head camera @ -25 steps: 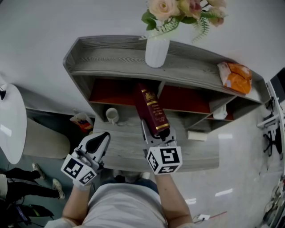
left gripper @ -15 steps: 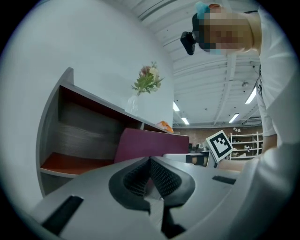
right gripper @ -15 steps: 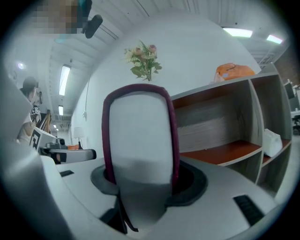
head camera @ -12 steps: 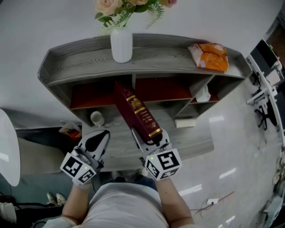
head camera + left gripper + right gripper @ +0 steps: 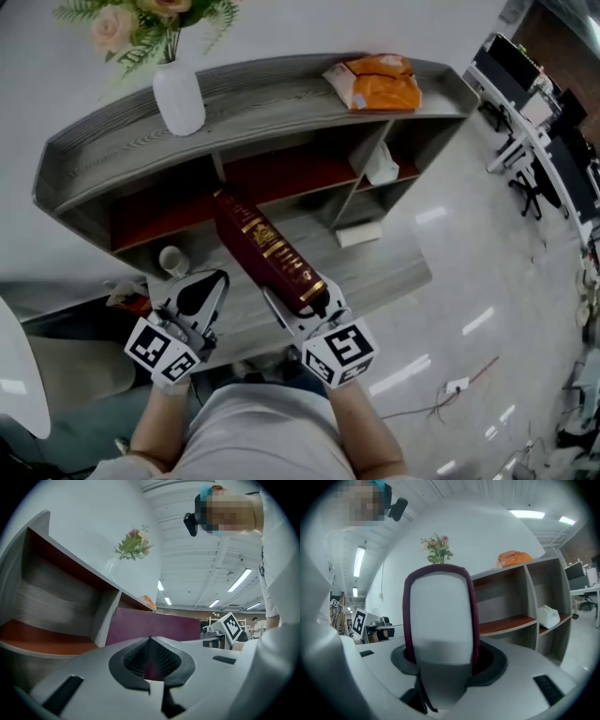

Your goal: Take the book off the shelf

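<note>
At the front of the shelf (image 5: 281, 94), the book (image 5: 267, 248), a thick maroon volume with gilt on its spine, is held in the air by the right gripper (image 5: 314, 305). The jaws are clamped on the near end only, and the right gripper view shows that end filling the gap between them. The book slopes away to the far left, and its far end lies over the mouth of the left compartment, close to the upright divider. Whether that end has fully passed the front edge cannot be settled from the head view. The left gripper (image 5: 192, 300) hangs just left of the book with its jaws closed together on nothing, giving no support. The removal is judged largely done, with only the final clearance remaining. The main risk is the one-ended hold: most of the book's weight sits beyond the jaws, so it could swing down or slide out between them if the pull is abrupt. A second risk is the far end catching the divider or the board above during withdrawal, which would twist the book in the grasp. A cup (image 5: 171, 260) stands on the lower ledge just left of the book and could be knocked by a sideways swing. The vase (image 5: 178, 98) on the top board could be shaken by any blow to the unit.
</note>
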